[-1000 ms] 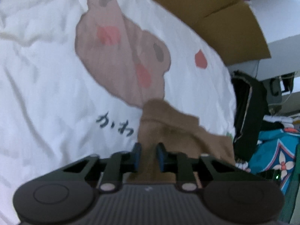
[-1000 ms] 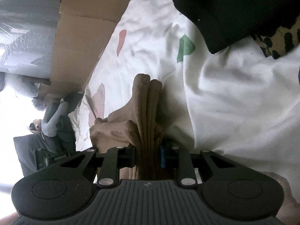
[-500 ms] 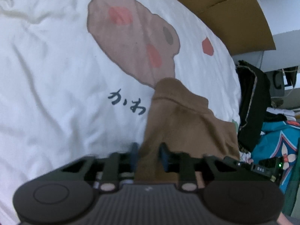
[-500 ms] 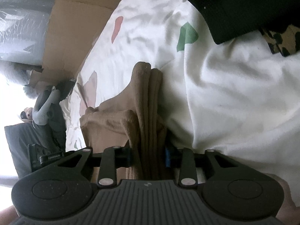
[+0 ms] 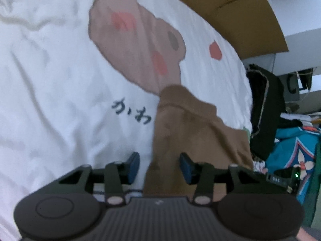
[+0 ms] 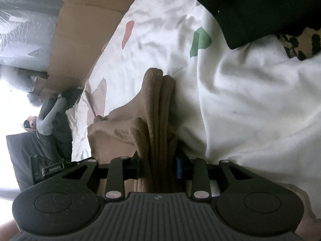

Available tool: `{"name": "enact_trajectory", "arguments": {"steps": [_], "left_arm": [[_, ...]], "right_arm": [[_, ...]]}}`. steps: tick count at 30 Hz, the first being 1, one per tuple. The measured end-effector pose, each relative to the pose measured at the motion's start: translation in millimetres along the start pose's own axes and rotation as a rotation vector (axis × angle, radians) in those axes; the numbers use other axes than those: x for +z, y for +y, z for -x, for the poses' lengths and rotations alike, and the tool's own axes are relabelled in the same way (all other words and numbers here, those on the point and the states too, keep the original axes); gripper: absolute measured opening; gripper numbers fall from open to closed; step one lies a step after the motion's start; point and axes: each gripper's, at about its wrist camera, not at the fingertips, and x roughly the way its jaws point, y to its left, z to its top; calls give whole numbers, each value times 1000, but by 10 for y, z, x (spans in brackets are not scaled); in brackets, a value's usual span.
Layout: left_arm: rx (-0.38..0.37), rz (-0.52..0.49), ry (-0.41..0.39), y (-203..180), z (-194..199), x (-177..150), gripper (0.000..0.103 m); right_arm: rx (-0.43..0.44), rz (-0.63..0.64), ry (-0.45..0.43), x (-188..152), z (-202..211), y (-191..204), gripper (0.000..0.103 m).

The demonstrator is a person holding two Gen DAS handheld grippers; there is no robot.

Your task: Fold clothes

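While the brown garment lies partly folded on the white bedspread, both claws sit at its near edge. In the left wrist view the garment spreads as a flat brown panel just below the printed bear face and to the right of the dark printed characters. The left claw straddles the garment's near edge with its jaws opening; the blue pads stand clear of the cloth on both sides, so it grips nothing.

In the right wrist view the garment is bunched into thick upright folds that run away from the camera. The right claw has those folds between its jaws, which are opening; the left finger is against the fabric, and the blue pad on the other side sits at the edge of the folds, so the bundle looks loosely held.

Beyond the garment the bedspread shows a green patch and a red patch. A black cloth lies past the garment at the upper right, with a leopard-print piece beside it. Cardboard stands at the bedspread's far edge, and dark clothing and teal patterned fabric are piled right of the garment.
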Motion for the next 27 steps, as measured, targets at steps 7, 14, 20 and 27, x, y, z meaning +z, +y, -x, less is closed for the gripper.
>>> {"name": "enact_trajectory", "arguments": {"steps": [7,14,20,27], "left_arm": [[-55,-4,15,-8,-92,24,50],[-84,35,-22,27,-115,89,11],[-30,-39,16,-71,-105,65,27],[-48,-34,31,-33,-182,76,31]], "right_arm": [[20,-3,16,-5,-69,-37,33],[35,3,-5,-7,-63,-6,25],[39,0,-7,-10,-38,17,27],[-6,50,29,43,-106,77,41]]}}
